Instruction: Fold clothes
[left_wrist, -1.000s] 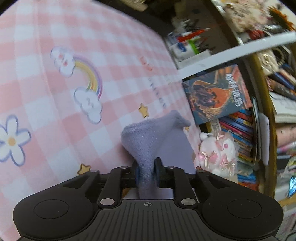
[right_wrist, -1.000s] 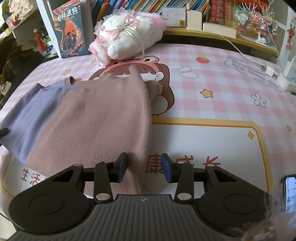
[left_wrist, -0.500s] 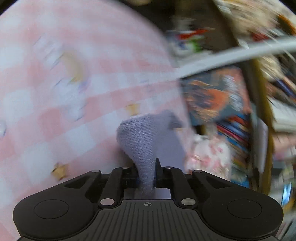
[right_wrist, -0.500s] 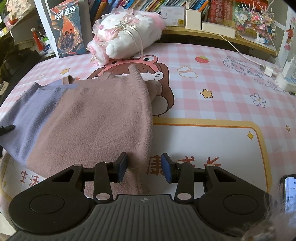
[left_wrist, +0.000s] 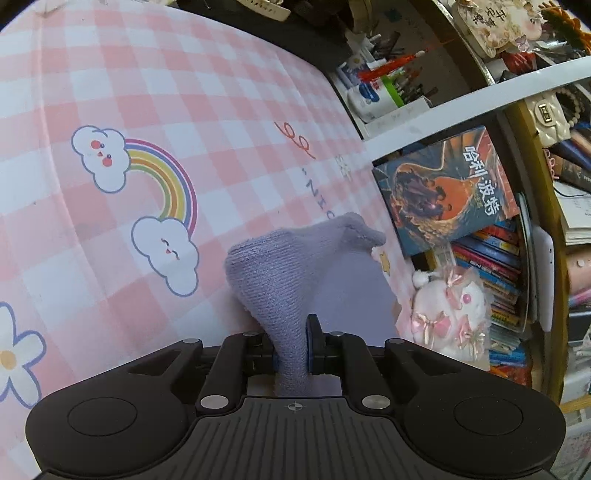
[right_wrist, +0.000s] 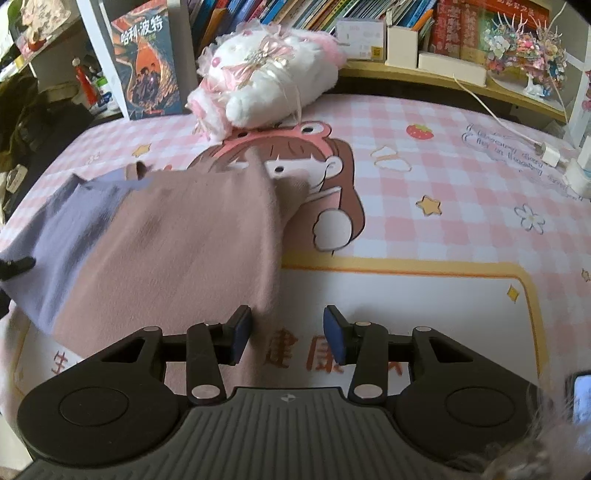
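Now your left gripper (left_wrist: 291, 350) has clamped the garment's (right_wrist: 166, 236) lilac edge; your right gripper (right_wrist: 287, 334) is opening, empty, fold pending.

1. Left black two-finger gripper (left_wrist: 291, 352): jaws nearly closed, blue pads clamped on a bunched fold of lavender knit cloth (left_wrist: 280, 280), pitched moderately downward.
2. Right black two-finger gripper (right_wrist: 287, 338): jaws opening, pads apart, pink cloth edge (right_wrist: 207, 236) lying loose between them, pitched steeply downward.
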